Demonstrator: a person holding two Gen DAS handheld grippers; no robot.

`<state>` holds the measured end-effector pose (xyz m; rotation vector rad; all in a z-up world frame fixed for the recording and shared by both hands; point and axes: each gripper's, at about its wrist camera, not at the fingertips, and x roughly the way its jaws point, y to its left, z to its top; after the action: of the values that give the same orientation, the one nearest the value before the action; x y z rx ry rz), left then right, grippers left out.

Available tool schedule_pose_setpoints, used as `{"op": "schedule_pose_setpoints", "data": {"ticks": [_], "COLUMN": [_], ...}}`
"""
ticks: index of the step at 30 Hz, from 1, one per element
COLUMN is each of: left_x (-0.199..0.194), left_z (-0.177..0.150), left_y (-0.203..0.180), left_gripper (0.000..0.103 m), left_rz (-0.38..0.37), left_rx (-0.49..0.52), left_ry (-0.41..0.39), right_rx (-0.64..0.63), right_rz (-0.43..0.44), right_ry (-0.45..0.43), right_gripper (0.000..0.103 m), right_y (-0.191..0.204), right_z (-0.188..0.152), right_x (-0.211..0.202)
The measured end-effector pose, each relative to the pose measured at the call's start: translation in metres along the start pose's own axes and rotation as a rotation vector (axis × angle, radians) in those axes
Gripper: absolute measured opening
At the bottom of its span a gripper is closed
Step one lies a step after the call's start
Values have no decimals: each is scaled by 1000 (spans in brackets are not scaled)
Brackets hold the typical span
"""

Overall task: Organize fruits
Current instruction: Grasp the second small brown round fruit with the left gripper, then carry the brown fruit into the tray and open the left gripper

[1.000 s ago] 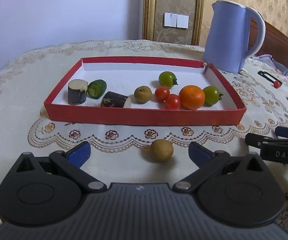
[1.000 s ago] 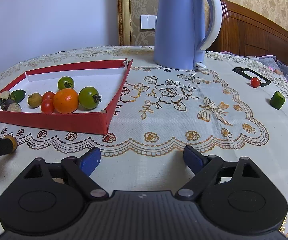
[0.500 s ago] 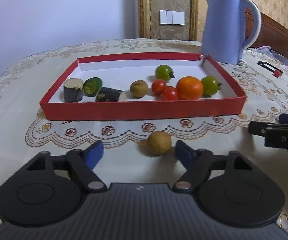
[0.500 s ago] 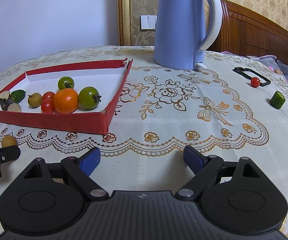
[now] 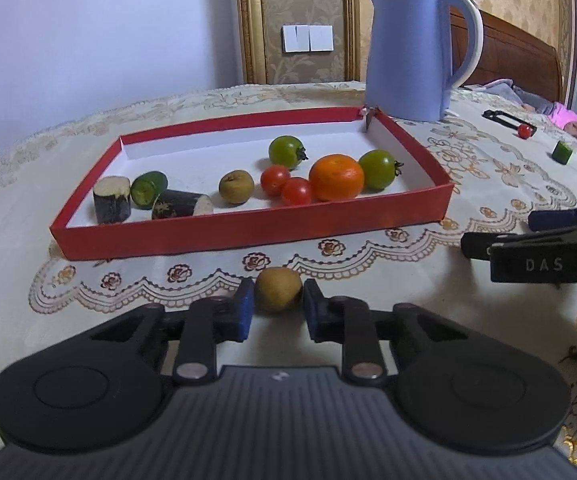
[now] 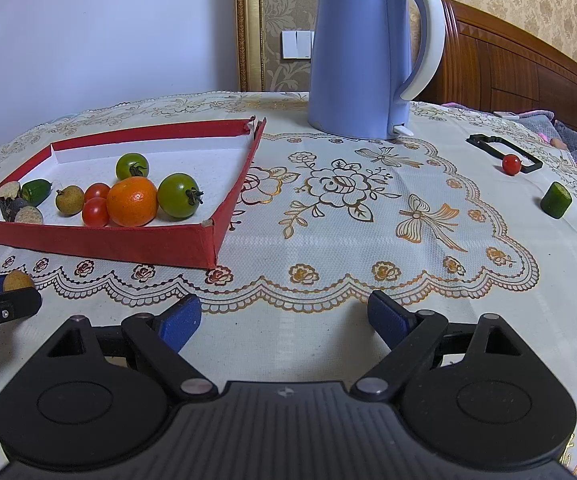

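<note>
1. The left gripper (image 5: 278,312) is bracketing the brown fruit (image 5: 278,289) on the tablecloth, pads at its sides with slivers of gap showing; grip not confirmed.
2. I'd be squeezing gently, then lifting toward 12 o'clock over the red tray (image 5: 248,236) wall.
3. The right gripper (image 6: 284,320) is sitting wide open, holding nothing.
4. Only the right view is showing the stray tomato (image 6: 511,164) clearly, at 2 o'clock.

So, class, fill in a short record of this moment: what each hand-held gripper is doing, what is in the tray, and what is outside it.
left hand-held gripper: pads closed against the brown fruit on the tablecloth
right hand-held gripper: open, empty
red tray: orange, tomatoes, another brown fruit, cut pieces
outside tray: cherry tomato, green piece
background: blue kettle
</note>
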<state>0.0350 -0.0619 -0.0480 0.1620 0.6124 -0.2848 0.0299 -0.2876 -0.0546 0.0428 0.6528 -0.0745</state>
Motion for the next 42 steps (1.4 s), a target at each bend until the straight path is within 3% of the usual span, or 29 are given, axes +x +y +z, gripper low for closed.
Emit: {"op": "schedule_pose_setpoints", "data": {"ticks": [14, 19, 25, 30, 42], "left_x": [-13, 4, 62, 95, 99], "left_z": [25, 63, 90, 84, 81], "left_y": [11, 23, 45, 56, 58], "left_gripper": [23, 23, 24, 24, 26], "left_rz": [-28, 39, 141, 166, 184], "left_rx": [-31, -36, -74, -92, -93], "left_ry": [-50, -100, -43, 26, 31], "right_rx": [1, 1, 9, 11, 7], "right_rz": [1, 2, 7, 8, 5], "right_ry": [0, 0, -3, -3, -2], "right_gripper": [91, 91, 91, 91, 91], "right_y": [0, 0, -1, -1, -1], "right_z": [0, 0, 0, 0, 0], "right_x": [0, -1, -1, -1, -1]}}
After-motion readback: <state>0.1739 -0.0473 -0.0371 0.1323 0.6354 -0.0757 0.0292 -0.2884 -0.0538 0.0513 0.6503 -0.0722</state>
